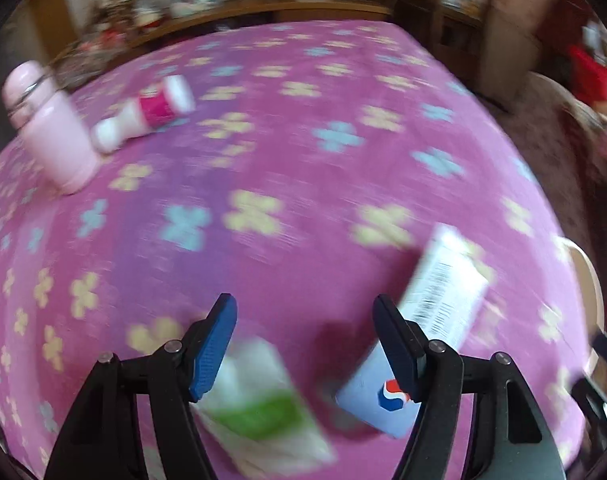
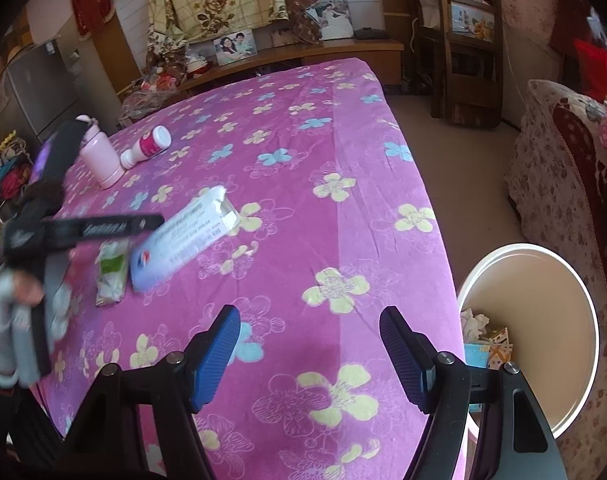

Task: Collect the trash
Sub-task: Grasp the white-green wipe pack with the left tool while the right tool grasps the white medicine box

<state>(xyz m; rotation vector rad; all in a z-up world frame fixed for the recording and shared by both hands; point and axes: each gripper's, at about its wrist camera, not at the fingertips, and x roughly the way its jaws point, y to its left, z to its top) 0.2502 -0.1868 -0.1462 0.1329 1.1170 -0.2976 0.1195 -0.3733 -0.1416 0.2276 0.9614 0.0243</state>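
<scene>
Left gripper (image 1: 305,344) with its blue pads spread wide and nothing between them, poised low over the pink flowered bedspread (image 1: 303,120). The right gripper (image 2: 309,354) is likewise spread and empty, at 6 o'clock in its own view, near the bed's edge.

Trash items: a long white-and-blue carton (image 2: 181,240) and a flat green-and-white packet (image 2: 112,274) lie just beside each other on the spread, at about 9 o'clock in the right wrist view. In the left wrist view the carton (image 1: 419,332) sits partly behind the right-hand finger and the packet (image 1: 263,404) partly under the left-hand finger — neither is centred in the gap.

Orientation: the carton's long axis runs from 7 o'clock to 1 o'clock in both views, torn open end (image 2: 223,200) pointing toward 1 o'clock. The packet's long axis runs nearly 12 to 6.

Risks, as a judgement: the left view is smeared, so the tool appears to be moving fast. Closing now could catch both items, or clip only the carton's corner and let it swing and drop. The soft spread may bunch into the pads.

The white bin (image 2: 583,308) stands off the bed's edge at 4 o'clock, already holding scraps. A pink bottle (image 2: 99,156) and a white-and-magenta bottle (image 2: 147,146) lie well apart, toward 10 o'clock.
</scene>
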